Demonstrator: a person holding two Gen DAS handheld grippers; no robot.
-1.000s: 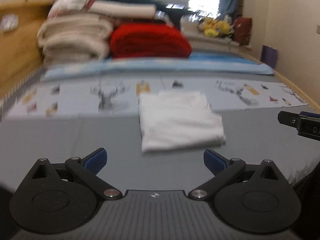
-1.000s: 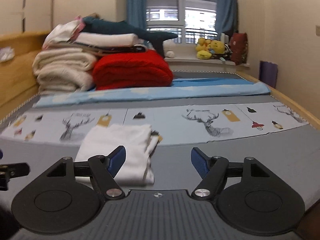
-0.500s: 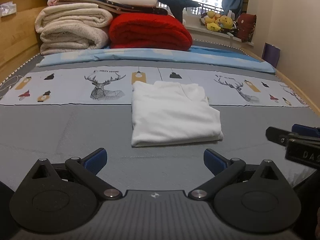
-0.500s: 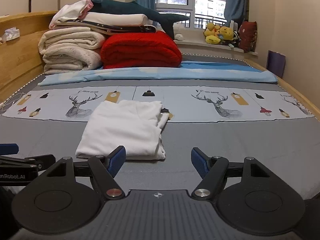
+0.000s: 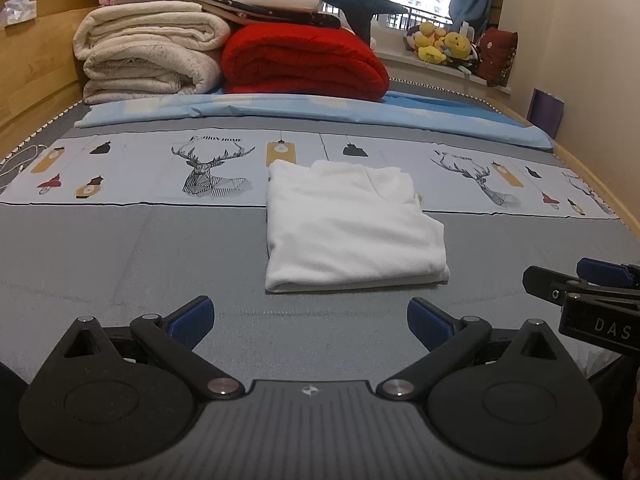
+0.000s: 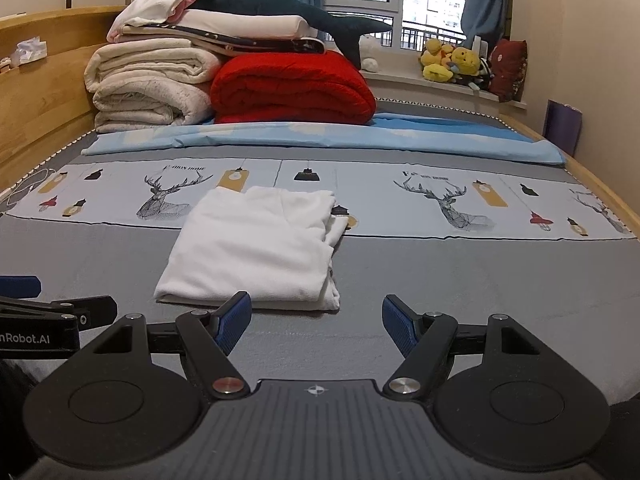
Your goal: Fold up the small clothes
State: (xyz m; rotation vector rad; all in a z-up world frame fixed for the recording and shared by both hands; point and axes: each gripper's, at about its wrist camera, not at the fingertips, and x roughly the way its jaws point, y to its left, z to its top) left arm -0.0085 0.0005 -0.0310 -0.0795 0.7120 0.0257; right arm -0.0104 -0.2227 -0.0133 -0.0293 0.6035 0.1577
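Observation:
A white garment [image 5: 348, 228] lies folded into a flat rectangle on the grey bedspread [image 5: 120, 264], its far edge over the deer-print strip. In the right wrist view the same white garment [image 6: 260, 248] sits left of centre. My left gripper [image 5: 310, 320] is open and empty, hovering just short of the garment's near edge. My right gripper [image 6: 316, 324] is also open and empty, near the garment's front right corner. The right gripper's tip [image 5: 580, 284] shows at the right edge of the left view; the left gripper's tip [image 6: 52, 312] shows at the left of the right view.
Rolled cream blankets [image 5: 148, 60], a red blanket [image 5: 300, 64] and a dark plush shark [image 6: 288, 4] are stacked at the bed's far end. A blue sheet [image 5: 320, 112] lies in front of them. Wooden bed rails run along both sides. Plush toys [image 6: 452, 60] sit on the windowsill.
Both grippers have drawn back slightly from the folded garment and steadied; the left view went from blurred to sharp. The garment has not moved.

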